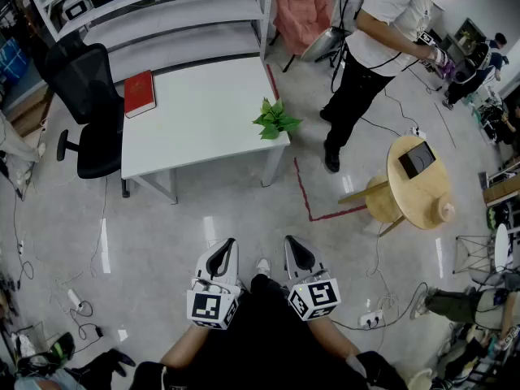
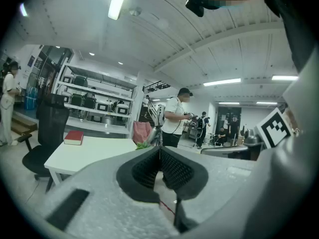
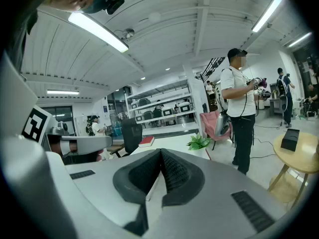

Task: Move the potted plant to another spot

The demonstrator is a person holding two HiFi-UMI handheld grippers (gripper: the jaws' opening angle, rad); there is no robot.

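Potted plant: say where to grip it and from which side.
Potted plant: likely grip low, at the pot under the leaves, coming level from the floor side; it stands at the table's near right corner, and spreading leaves cover the pot from above.

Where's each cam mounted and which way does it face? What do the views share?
Head view: on the person's head, facing steeply down at the white table; shows left gripper, right gripper and forearms.
Left gripper view: on the left gripper, facing level along its shut jaws toward the table; right gripper shows at the right edge.
Right gripper view: on the right gripper, along its shut jaws toward the table; left gripper shows at the left edge.
Shared: all three show potted plant, red book, standing person.
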